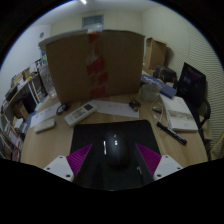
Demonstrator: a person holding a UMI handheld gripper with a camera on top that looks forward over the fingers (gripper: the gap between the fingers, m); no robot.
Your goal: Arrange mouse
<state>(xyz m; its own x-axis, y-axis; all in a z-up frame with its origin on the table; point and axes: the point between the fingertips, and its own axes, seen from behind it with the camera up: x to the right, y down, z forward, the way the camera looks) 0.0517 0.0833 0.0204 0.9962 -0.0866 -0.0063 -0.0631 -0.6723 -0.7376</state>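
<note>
A black mouse [113, 150] sits between the two fingers of my gripper [114, 156]. The magenta pads [82, 156] press against its left and right sides, so the gripper is shut on it. The mouse is over a black mouse pad [112, 130] that lies on the wooden desk [50, 140] just ahead of the fingers. I cannot tell whether the mouse rests on the pad or hangs a little above it. Its rear part is hidden in the dark below.
A large cardboard box [95, 60] stands at the back of the desk. A white keyboard [80, 112] and papers [122, 106] lie beyond the mouse pad. A notebook [178, 112] and a black pen [170, 131] lie to the right. Shelves with clutter [15, 110] stand at the left.
</note>
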